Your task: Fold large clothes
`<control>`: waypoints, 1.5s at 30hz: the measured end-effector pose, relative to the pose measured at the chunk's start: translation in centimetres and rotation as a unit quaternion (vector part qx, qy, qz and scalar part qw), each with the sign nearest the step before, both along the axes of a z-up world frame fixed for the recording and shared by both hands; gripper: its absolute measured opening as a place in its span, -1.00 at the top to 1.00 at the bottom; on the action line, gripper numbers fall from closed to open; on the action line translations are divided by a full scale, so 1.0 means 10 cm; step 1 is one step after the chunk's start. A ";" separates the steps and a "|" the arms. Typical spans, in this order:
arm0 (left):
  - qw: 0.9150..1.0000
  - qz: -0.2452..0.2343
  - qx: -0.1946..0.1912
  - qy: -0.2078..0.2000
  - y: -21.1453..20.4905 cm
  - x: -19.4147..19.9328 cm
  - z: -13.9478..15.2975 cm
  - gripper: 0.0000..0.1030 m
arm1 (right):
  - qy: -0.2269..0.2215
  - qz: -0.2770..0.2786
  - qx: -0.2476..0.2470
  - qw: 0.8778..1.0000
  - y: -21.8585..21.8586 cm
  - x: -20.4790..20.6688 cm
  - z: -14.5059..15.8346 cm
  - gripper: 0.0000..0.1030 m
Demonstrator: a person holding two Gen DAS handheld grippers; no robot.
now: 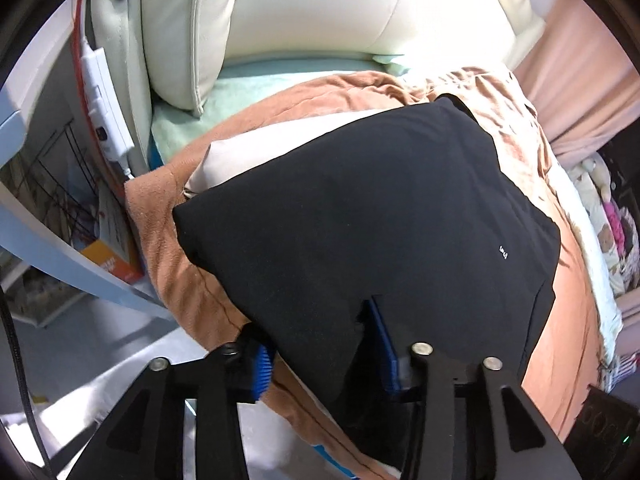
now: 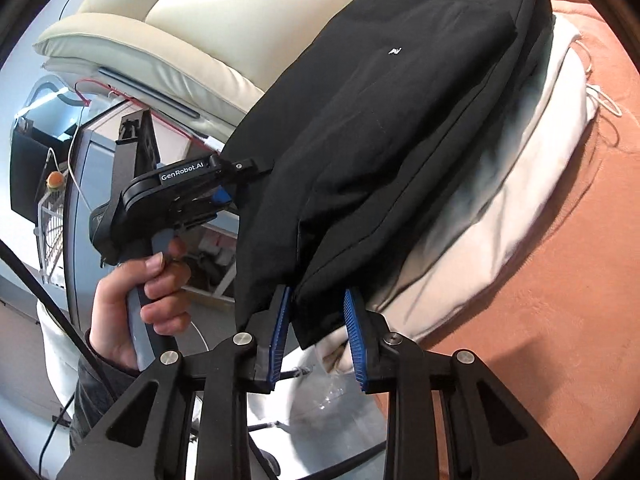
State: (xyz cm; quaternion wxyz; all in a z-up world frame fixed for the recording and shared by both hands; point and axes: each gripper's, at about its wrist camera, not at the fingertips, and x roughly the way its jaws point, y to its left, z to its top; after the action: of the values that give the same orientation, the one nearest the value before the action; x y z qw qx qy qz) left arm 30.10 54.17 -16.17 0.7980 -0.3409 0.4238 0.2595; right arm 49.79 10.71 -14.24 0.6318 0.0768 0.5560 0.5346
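Observation:
A folded black garment [image 1: 360, 208] with a small white logo lies on a white folded garment [image 1: 236, 156] on an orange-brown blanket [image 1: 176, 264]. My left gripper [image 1: 324, 352] has its blue pads wide apart, with the near edge of the black cloth draped between them, not clamped. In the right wrist view the black garment [image 2: 380, 140] lies on the white one [image 2: 492, 220]. My right gripper [image 2: 316, 336] is open, a corner of the black cloth hanging between its pads. The left gripper [image 2: 188, 188] shows there, hand-held, at the cloth's left edge.
A cream leather sofa back [image 1: 320, 4] and cushion [image 1: 188, 32] stand behind the pile. A white power strip [image 1: 104, 108] hangs at the left. A pale blue table edge [image 1: 60, 256] and an orange box [image 1: 112, 260] sit low left. Pink fabric [image 1: 580, 80] is at the right.

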 end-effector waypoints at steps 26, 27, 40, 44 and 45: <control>0.991 -0.120 0.052 -0.014 -1.59 -0.18 0.37 -0.08 | -0.099 -0.143 -0.051 0.983 -0.91 -0.05 0.72 -0.42; 0.991 -0.124 0.056 -0.016 -1.66 -0.20 0.41 -0.12 | -0.105 -0.146 -0.051 0.982 -0.95 -0.09 0.79 -0.43; 0.969 -0.174 0.142 -0.107 -2.70 -0.78 1.24 -0.99 | -0.205 -0.208 -0.062 0.954 -1.87 -1.03 1.54 -1.00; 0.961 -0.189 0.162 -0.117 -2.99 -0.99 1.42 -0.99 | -0.222 -0.229 -0.058 0.946 -2.17 -1.41 1.70 -1.00; 0.959 -0.190 0.170 -0.121 -3.10 -1.07 1.47 -0.99 | -0.228 -0.236 -0.058 0.943 -2.22 -1.50 1.73 -1.00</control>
State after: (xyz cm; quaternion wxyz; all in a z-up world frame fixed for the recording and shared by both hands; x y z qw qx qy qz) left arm 19.39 23.21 -1.52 0.9242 -0.1422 0.3305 0.1283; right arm 34.81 -11.53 3.06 0.8529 0.0451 0.3931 0.3407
